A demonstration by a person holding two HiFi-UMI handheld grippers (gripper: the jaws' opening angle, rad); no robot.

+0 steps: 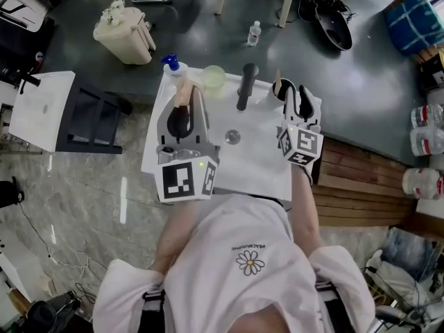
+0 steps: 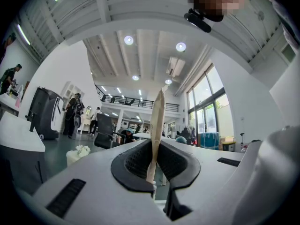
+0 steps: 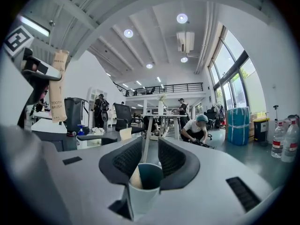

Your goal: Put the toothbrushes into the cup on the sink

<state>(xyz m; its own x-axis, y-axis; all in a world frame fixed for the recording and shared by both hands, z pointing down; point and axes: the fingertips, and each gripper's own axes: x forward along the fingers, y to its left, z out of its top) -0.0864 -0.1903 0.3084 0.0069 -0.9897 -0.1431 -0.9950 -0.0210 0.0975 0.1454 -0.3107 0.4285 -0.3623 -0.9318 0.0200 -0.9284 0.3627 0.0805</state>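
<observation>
A white sink (image 1: 258,166) lies below me in the head view. Over its left side my left gripper (image 1: 184,104) is shut on a toothbrush in a tan paper wrapper (image 1: 182,89). That wrapper (image 2: 157,121) stands upright between the pads in the left gripper view, and it also shows at the left of the right gripper view (image 3: 59,86). At the sink's back right corner my right gripper (image 1: 297,101) has a white cup (image 1: 278,94) between its jaws. Both pads touch the cup (image 3: 140,191). A toothbrush handle (image 3: 144,139) stands in it.
A black faucet (image 1: 246,85) and the drain (image 1: 232,137) sit mid-sink. A blue pump bottle (image 1: 171,64) and a pale green round thing (image 1: 214,77) stand on the back rim. On the floor are a bin (image 1: 125,33), a water bottle (image 1: 254,33) and wooden boards (image 1: 361,186).
</observation>
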